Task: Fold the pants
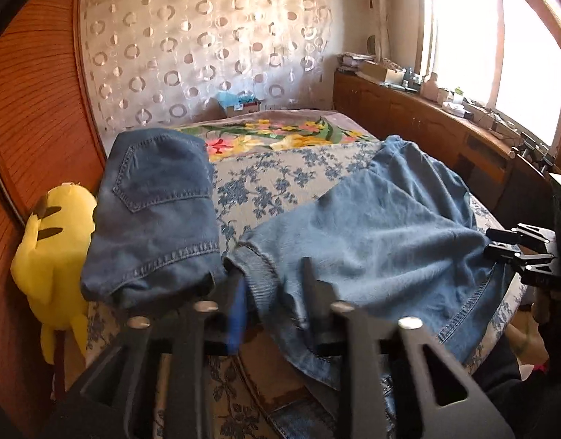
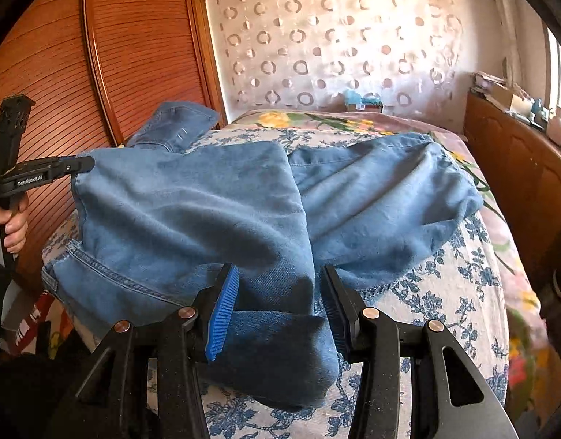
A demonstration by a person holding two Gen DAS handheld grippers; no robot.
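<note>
Both claws at the near edge of the jeans, the cloth running away from them up the bed.

The jeans lie crumpled on the bed, long axis slanting from the near edge toward the far wall; the right claw has a thick fold of denim between its pads and looks clamped on it; the left claw straddles a hem at the near edge, but blur hides whether its pads press, so I cannot tell if it grips; a second, darker pair lies just left of the jeans, and a yellow plush beyond it by the wardrobe; these crowd the left side, so any fold, I judge, should go away from them.
</note>
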